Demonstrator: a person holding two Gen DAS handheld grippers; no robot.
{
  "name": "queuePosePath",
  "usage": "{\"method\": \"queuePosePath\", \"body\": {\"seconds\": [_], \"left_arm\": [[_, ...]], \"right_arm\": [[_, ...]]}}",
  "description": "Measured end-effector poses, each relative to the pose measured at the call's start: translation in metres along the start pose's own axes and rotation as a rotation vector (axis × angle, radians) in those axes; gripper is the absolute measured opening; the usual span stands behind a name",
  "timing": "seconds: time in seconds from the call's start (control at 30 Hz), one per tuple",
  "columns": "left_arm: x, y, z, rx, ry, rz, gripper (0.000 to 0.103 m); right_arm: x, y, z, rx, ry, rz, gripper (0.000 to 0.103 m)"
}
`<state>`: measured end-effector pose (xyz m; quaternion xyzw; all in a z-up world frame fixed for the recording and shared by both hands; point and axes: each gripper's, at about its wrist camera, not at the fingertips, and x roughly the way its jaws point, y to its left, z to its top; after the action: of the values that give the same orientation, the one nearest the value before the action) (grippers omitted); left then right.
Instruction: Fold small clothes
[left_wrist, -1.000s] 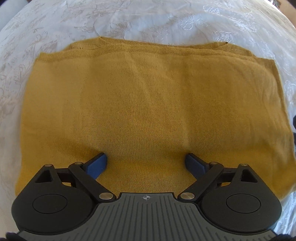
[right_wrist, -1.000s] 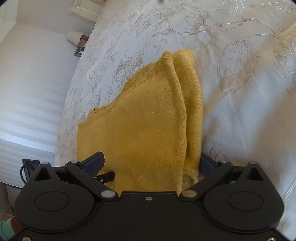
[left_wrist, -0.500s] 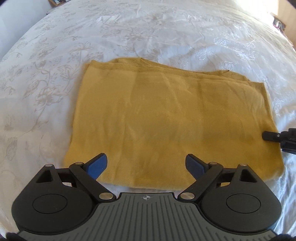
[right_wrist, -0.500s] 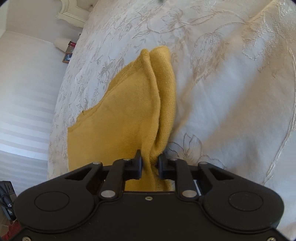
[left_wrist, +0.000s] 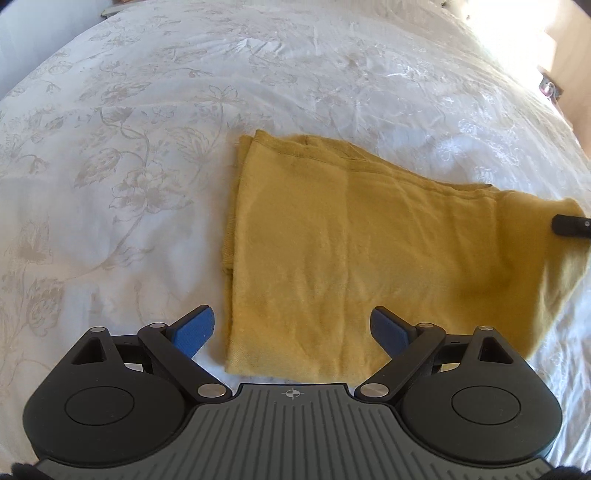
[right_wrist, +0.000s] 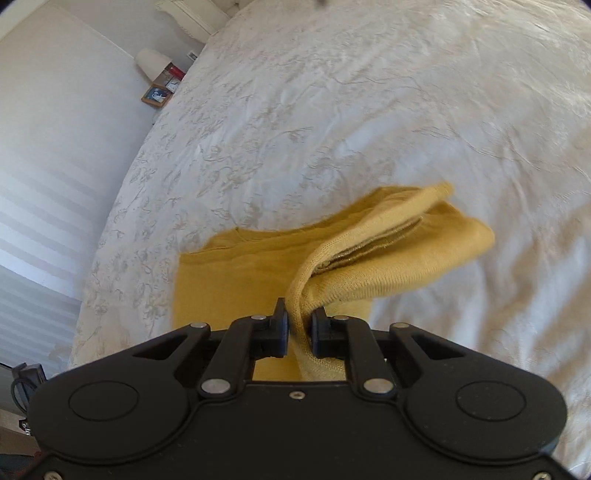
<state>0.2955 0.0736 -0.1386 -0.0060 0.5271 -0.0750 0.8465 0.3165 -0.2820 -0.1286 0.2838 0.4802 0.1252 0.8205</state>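
A folded mustard-yellow knit garment (left_wrist: 351, 251) lies on a white bedspread (left_wrist: 129, 166). My left gripper (left_wrist: 291, 330) is open and empty, hovering over the garment's near left corner. My right gripper (right_wrist: 299, 328) is shut on the garment's (right_wrist: 369, 258) end edge and holds that end lifted off the bed, so the layers gape. The right gripper's tip shows at the right edge of the left wrist view (left_wrist: 570, 225), at the raised end of the cloth.
The white floral bedspread (right_wrist: 369, 110) surrounds the garment on all sides. A bedside stand with a lamp (right_wrist: 153, 64) and a framed picture (right_wrist: 157, 96) stands beyond the bed's far left corner. A striped wall lies to the left.
My right gripper closed on the garment's end edge and lifted it. My left gripper pulled back and up from the cloth, staying open.
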Motion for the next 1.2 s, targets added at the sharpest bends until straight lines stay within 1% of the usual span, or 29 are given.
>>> {"method": "queuePosePath", "body": {"seconds": [0.1, 0.17, 0.37, 0.53, 0.67, 0.77, 0.8, 0.87, 0.9, 0.93, 0.97, 1.0, 1.03, 1.07, 1.1, 1.17, 1.2], "left_arm": [[0.001, 0.020, 0.003, 0.002, -0.001, -0.025, 0.093], [0.001, 0.033, 0.005, 0.004, -0.001, -0.035, 0.093], [0.002, 0.075, 0.007, 0.011, 0.006, -0.029, 0.093], [0.002, 0.109, 0.004, -0.048, 0.023, -0.031, 0.093], [0.004, 0.122, 0.004, -0.063, 0.031, -0.034, 0.093], [0.007, 0.127, 0.007, -0.074, 0.035, -0.039, 0.093], [0.008, 0.128, 0.008, -0.082, 0.034, -0.043, 0.093], [0.008, 0.130, 0.011, -0.092, 0.032, -0.054, 0.093], [0.009, 0.130, 0.014, -0.092, 0.031, -0.058, 0.093], [0.009, 0.130, 0.016, -0.089, 0.028, -0.061, 0.093], [0.009, 0.130, 0.018, -0.085, 0.025, -0.064, 0.093], [0.009, 0.130, 0.021, -0.080, 0.022, -0.069, 0.093], [0.009, 0.130, 0.024, -0.077, 0.019, -0.073, 0.093], [0.009, 0.130, 0.027, -0.074, 0.015, -0.076, 0.093], [0.008, 0.129, 0.029, -0.071, 0.010, -0.078, 0.093], [0.008, 0.127, 0.034, -0.063, 0.001, -0.081, 0.093], [0.007, 0.126, 0.037, -0.059, -0.003, -0.083, 0.093]], "right_arm": [[0.023, 0.039, 0.002, -0.016, -0.006, 0.023, 0.019], [0.040, 0.062, -0.001, -0.031, 0.006, 0.033, 0.019], [0.101, 0.120, -0.022, -0.091, 0.097, 0.052, 0.019], [0.142, 0.148, -0.041, -0.141, 0.178, 0.019, 0.019], [0.158, 0.158, -0.053, -0.176, 0.221, -0.022, 0.020], [0.168, 0.168, -0.059, -0.220, 0.258, -0.053, 0.028], [0.169, 0.172, -0.061, -0.236, 0.267, -0.046, 0.028], [0.163, 0.181, -0.062, -0.262, 0.273, 0.000, 0.029], [0.157, 0.185, -0.062, -0.271, 0.269, 0.036, 0.032], [0.148, 0.187, -0.062, -0.275, 0.262, 0.085, 0.033], [0.139, 0.189, -0.062, -0.276, 0.249, 0.122, 0.033], [0.128, 0.190, -0.061, -0.279, 0.226, 0.143, 0.033], [0.119, 0.188, -0.061, -0.280, 0.200, 0.149, 0.036], [0.110, 0.184, -0.060, -0.276, 0.173, 0.141, 0.040], [0.103, 0.179, -0.059, -0.267, 0.143, 0.115, 0.041], [0.097, 0.163, -0.057, -0.248, 0.106, 0.041, 0.042], [0.098, 0.154, -0.056, -0.232, 0.106, 0.004, 0.042]]}}
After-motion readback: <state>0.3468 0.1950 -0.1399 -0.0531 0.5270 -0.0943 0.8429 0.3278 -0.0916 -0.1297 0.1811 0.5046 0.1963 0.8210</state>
